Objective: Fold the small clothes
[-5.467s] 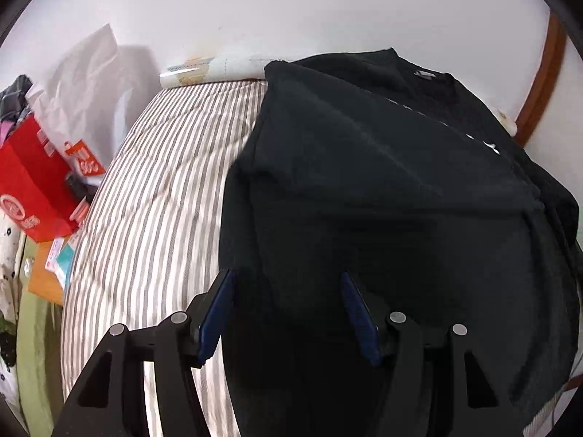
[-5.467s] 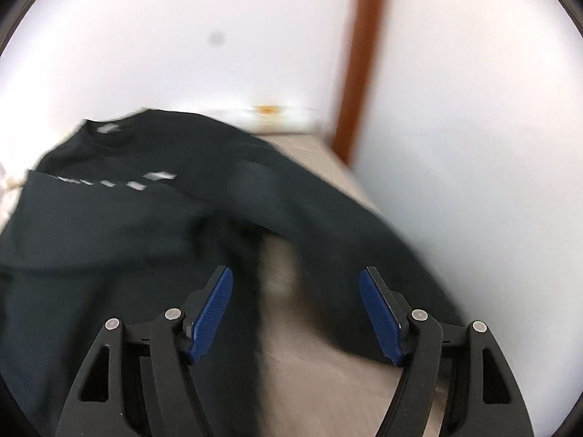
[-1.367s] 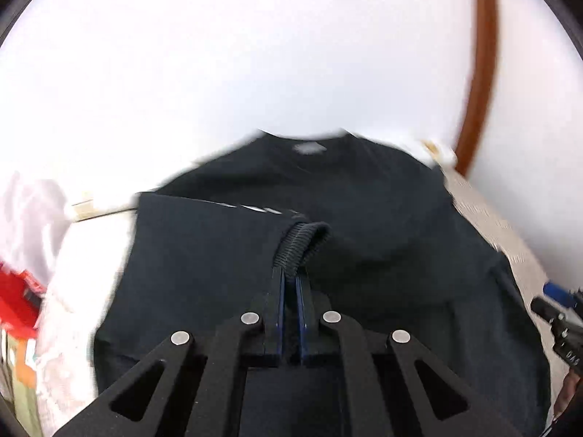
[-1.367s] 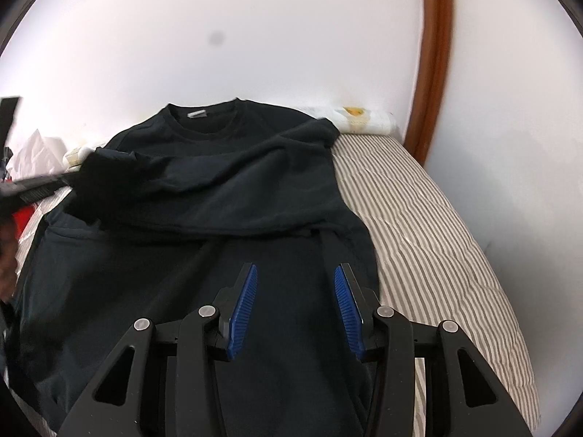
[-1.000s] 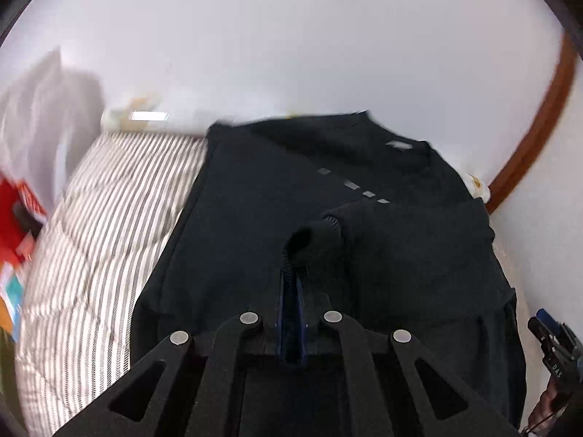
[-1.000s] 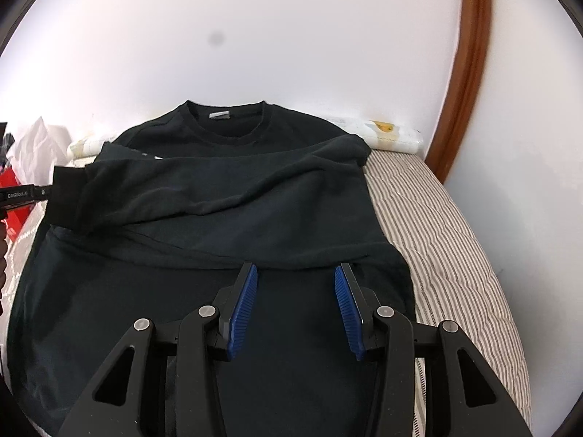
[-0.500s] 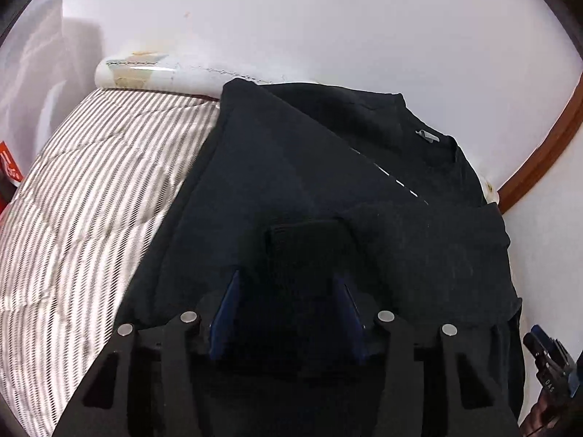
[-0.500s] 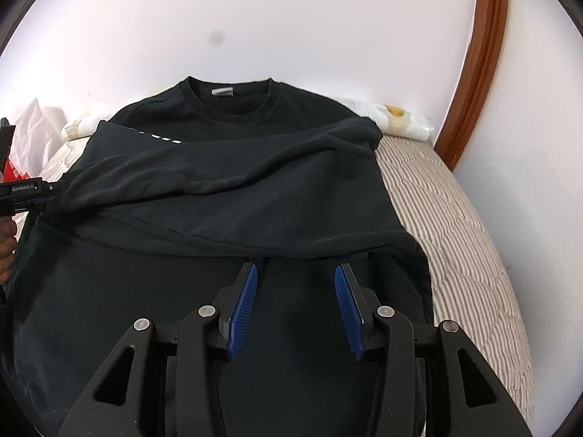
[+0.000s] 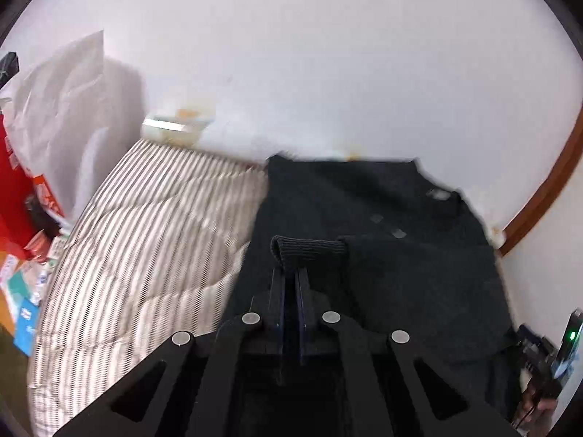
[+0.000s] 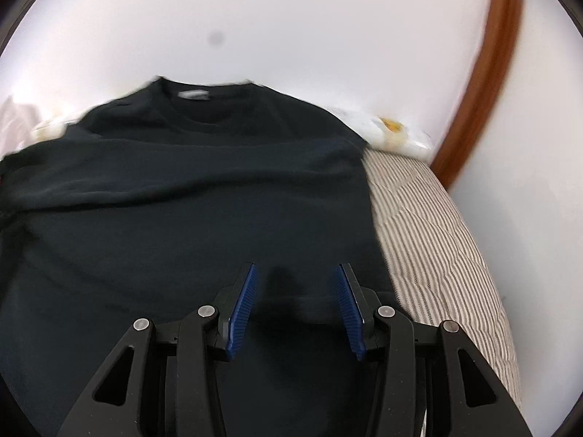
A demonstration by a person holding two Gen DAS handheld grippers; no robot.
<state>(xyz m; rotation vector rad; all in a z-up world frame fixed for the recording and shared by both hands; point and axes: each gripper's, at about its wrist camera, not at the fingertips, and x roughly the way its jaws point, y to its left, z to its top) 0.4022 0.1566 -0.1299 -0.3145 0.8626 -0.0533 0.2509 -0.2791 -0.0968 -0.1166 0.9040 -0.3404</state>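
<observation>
A black long-sleeved sweater (image 10: 182,200) lies flat on the striped bed cover (image 10: 437,236), collar toward the wall, one sleeve folded across its chest. In the left wrist view my left gripper (image 9: 290,271) is shut on the ribbed sleeve cuff (image 9: 309,251), which sticks up from between the blue pads above the sweater's left side (image 9: 400,291). My right gripper (image 10: 296,284) hovers low over the sweater's lower right part. Its blue pads stand apart with only flat fabric below them. The picture is blurred by motion.
The bed runs against a white wall, with a brown wooden frame (image 10: 484,73) at the right. A white plastic bag (image 9: 62,109), a red bag (image 9: 14,189) and papers crowd the left side. A rolled white item (image 9: 175,127) lies by the wall.
My left jaws stood apart around the cuff half a second ago and have shut on it again. The right gripper has come down and closer over the sweater's body.
</observation>
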